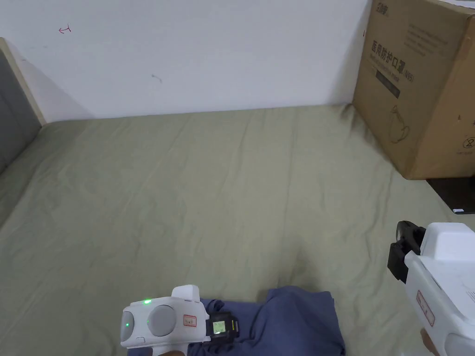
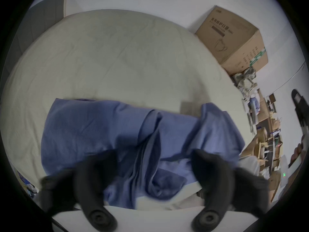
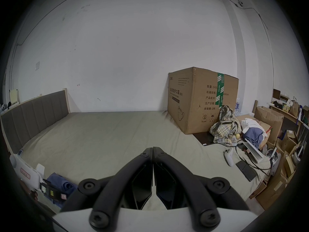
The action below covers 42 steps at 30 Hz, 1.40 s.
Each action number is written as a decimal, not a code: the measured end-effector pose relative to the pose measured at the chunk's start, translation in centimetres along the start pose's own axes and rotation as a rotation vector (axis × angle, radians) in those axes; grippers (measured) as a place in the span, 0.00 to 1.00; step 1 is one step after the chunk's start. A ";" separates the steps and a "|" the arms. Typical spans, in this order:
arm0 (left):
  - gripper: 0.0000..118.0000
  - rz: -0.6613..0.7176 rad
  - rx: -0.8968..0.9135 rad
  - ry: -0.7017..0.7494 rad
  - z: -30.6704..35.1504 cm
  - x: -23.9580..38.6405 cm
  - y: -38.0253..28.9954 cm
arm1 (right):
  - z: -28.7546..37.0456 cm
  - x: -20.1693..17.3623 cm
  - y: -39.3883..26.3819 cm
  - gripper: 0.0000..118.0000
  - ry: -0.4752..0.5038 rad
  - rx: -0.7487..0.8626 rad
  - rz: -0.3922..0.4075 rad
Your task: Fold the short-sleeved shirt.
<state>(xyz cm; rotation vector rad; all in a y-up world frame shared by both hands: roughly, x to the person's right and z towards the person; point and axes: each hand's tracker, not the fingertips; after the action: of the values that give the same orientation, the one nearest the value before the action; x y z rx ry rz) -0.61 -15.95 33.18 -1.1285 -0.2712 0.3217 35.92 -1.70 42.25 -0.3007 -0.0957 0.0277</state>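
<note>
at six o'clock on the bed sheet (image 1: 195, 185) | blue shirt (image 2: 117, 131) lies bunched | my left gripper (image 2: 153, 153) hovers over it, jaws spread wide, gripping nothing | my right gripper (image 3: 152, 149) at four o'clock, jaws pressed together, empty | cardboard box (image 1: 417, 92) at two o'clock

My bed (image 1: 185, 185), under an olive sheet, carries the crumpled blue shirt (image 1: 297, 320) at its near edge and a cardboard box (image 1: 413, 88) far right.

1 blue shirt (image 2: 93, 128), 2 claws: left (image 2: 153, 153), right (image 3: 152, 149), 1 cardboard box (image 1: 417, 83), 1 bed (image 1: 185, 185).
</note>
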 end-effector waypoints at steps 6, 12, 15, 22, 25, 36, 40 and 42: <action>0.96 0.003 0.214 0.011 6.1 -0.8 0.9 | 0.1 0.1 0.3 0.00 0.000 0.010 -0.009; 0.72 -0.047 0.427 0.235 8.9 -4.3 0.4 | 0.3 -0.2 0.7 0.00 0.014 0.022 -0.006; 0.28 -0.052 0.448 0.252 8.2 -5.9 -0.4 | 0.3 -0.2 0.8 0.00 0.017 0.022 -0.007; 0.00 -0.101 0.384 0.240 4.0 -6.2 -3.1 | 0.3 0.0 0.6 0.00 0.009 0.013 -0.010; 0.00 -0.177 0.337 0.238 1.7 -4.6 -4.3 | 0.3 0.2 0.4 0.00 0.005 0.006 -0.008; 0.00 -0.276 0.239 0.196 -4.4 1.3 -6.1 | 1.1 2.5 0.2 0.00 -0.043 -0.006 0.001; 0.00 -0.295 0.233 0.203 -4.8 1.5 -6.3 | 1.4 2.8 0.2 0.00 -0.055 -0.003 -0.004; 0.00 -0.283 0.225 0.180 -4.0 1.0 -5.7 | 1.4 2.8 0.2 0.00 -0.057 -0.001 -0.003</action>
<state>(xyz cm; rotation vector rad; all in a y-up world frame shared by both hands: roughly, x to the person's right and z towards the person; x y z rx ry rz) 2.43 -21.13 36.86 -0.8767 -0.2261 -0.0017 38.60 -0.95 43.80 -0.3010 -0.1524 0.0333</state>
